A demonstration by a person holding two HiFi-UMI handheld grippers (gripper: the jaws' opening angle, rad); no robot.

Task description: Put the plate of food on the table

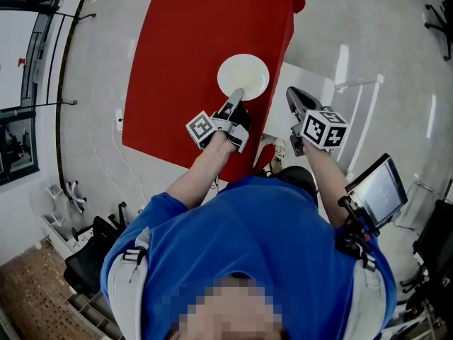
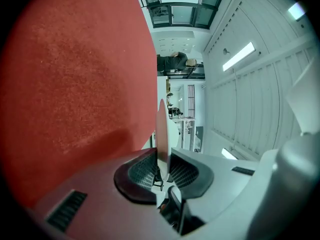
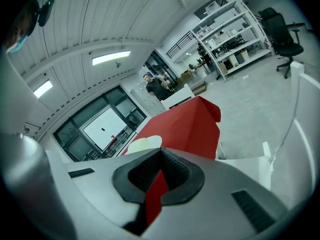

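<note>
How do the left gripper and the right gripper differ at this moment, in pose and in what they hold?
The left gripper has its jaws clamped on the rim of the white plate; the right gripper has its jaws together with nothing between them. The left gripper reaches over the red table; the right gripper sits just beside the table's right edge. Both point forward.

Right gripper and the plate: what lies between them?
Only bare red tablecloth, shown in the head view. The left gripper grips the plate by its rim; the right gripper hovers just beyond the cloth's edge.
</note>
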